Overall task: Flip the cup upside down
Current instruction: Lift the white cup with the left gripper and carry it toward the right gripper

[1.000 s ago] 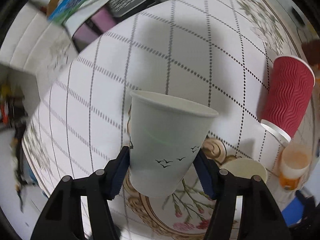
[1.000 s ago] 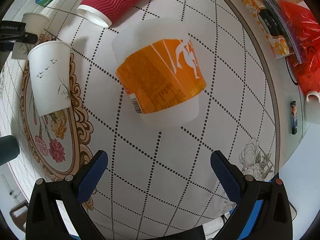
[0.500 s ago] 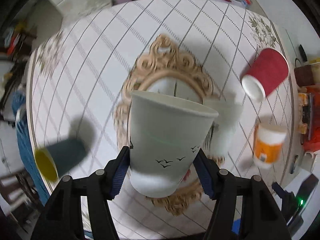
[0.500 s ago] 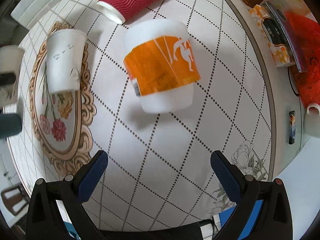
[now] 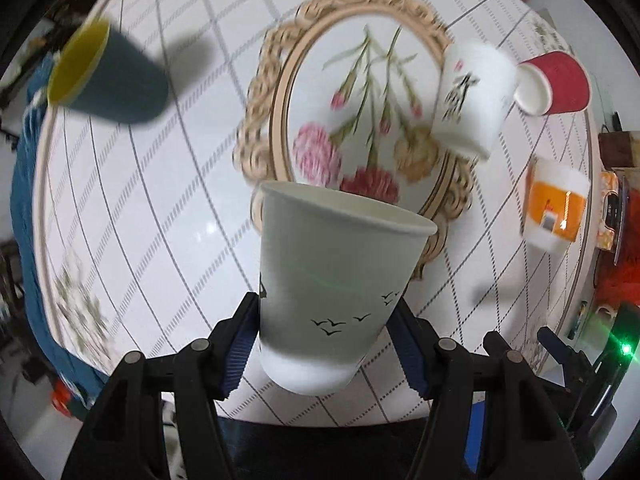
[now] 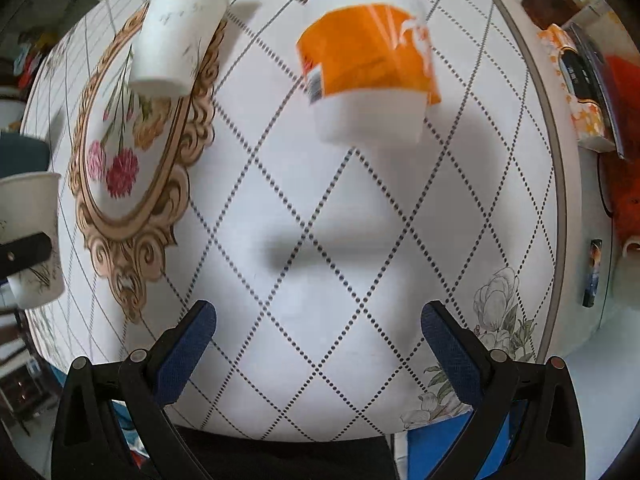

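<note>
Between the left tongs [image 5: 326, 344], ribbed blue pads clamp a tapered paper cup [image 5: 332, 292]; right tongs [image 6: 318, 354] gape empty.

Pale paper cup [image 5: 336, 292] held off the round table [image 5: 168, 216], mouth pointing away from the left wrist camera.

The cup was a pale grey-green paper one with a rolled white rim, small black birds printed low on its side and a whiter band at its base. It sat clamped near the base between the blue pads [image 5: 240, 344] of the left gripper [image 5: 326, 344], rim far, base near, tilted slightly to the right. In the right wrist view it showed at the far left edge [image 6: 30, 236], rim uppermost, a dark finger across its wall.
</note>
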Demonstrator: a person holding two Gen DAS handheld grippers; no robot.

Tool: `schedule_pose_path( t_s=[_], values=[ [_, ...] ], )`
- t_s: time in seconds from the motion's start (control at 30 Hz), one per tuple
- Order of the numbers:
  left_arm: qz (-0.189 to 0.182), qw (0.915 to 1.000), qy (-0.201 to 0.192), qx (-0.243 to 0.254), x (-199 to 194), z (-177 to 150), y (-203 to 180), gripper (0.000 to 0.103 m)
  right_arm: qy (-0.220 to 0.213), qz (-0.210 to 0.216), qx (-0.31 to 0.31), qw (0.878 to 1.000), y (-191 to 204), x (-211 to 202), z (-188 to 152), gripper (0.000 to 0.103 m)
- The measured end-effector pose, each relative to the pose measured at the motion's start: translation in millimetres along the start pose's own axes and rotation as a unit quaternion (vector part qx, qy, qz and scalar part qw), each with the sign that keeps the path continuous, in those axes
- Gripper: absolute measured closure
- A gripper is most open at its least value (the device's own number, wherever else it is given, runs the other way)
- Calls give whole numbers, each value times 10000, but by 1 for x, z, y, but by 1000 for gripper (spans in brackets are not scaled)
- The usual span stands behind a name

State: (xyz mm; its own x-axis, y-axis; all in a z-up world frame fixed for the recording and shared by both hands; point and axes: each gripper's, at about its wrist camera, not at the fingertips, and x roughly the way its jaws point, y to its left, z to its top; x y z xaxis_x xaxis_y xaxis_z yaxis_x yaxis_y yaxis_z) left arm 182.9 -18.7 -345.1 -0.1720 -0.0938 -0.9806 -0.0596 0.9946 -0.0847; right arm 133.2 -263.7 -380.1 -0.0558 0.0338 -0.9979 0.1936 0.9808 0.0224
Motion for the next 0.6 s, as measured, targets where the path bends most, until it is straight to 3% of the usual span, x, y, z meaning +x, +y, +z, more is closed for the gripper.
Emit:
schedule_pose_path(
  t_s=[0.27, 0.43, 0.6],
  values=[
    [-89, 9995, 154, -253, 36, -8, 9, 42, 97, -82, 24, 9999, -6, 9, -17, 0],
    [-120, 9993, 182, -296, 55, -9, 16, 42, 127, -187, 155, 9996, -34, 12, -7, 0],
    [-216, 9988, 211, -387, 66, -11, 25, 42, 141, -244, 240, 9993, -37, 12, -9, 0]
  ],
)
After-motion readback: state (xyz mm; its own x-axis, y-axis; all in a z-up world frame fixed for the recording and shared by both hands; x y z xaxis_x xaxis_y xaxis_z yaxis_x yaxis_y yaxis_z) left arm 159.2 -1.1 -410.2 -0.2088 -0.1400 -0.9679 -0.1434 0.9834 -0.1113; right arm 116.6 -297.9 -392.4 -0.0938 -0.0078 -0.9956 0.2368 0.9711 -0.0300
